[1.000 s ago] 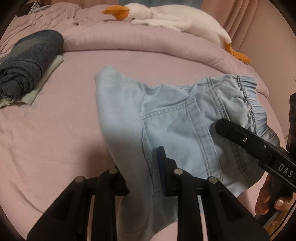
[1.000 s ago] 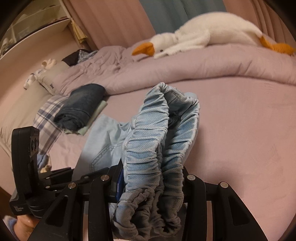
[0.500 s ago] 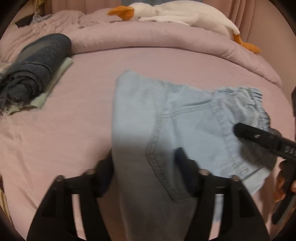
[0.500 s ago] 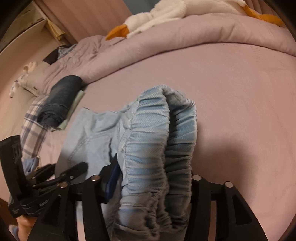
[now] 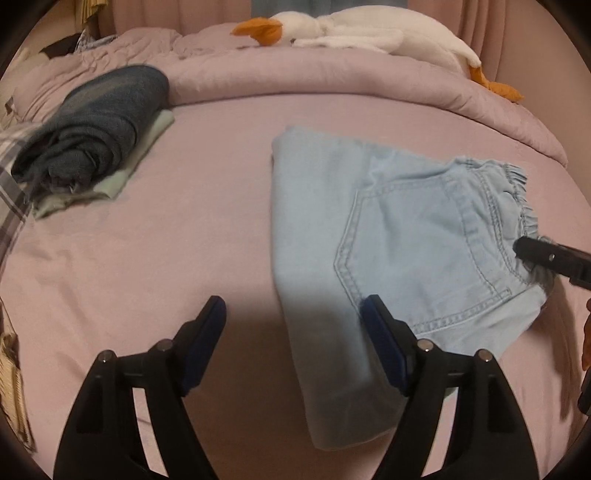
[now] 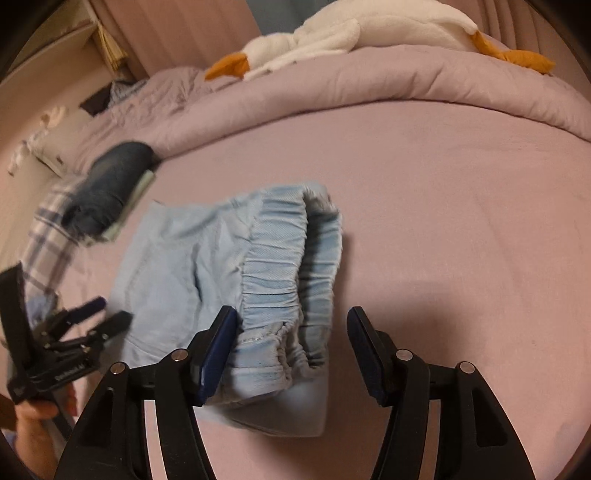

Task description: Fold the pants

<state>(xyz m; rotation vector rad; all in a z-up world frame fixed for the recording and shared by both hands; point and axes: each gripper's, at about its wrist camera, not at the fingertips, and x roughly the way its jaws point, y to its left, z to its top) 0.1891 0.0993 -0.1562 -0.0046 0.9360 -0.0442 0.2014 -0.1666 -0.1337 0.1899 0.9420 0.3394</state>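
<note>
Released since a second ago, pants [image 5: 388, 236] lie folded on the bed [image 5: 184, 240] — left gripper [image 5: 295, 325] and right gripper [image 6: 291, 339] both opening, pinching nothing.

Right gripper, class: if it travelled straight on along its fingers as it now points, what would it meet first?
Most likely the elastic waistband of the light blue pants, which lies between the opening jaws of the right gripper. Beyond it is only the pink bed sheet. Depth is hard to judge here.

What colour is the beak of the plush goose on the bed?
Orange; the plush goose's beak shows best in the left wrist view.
</note>
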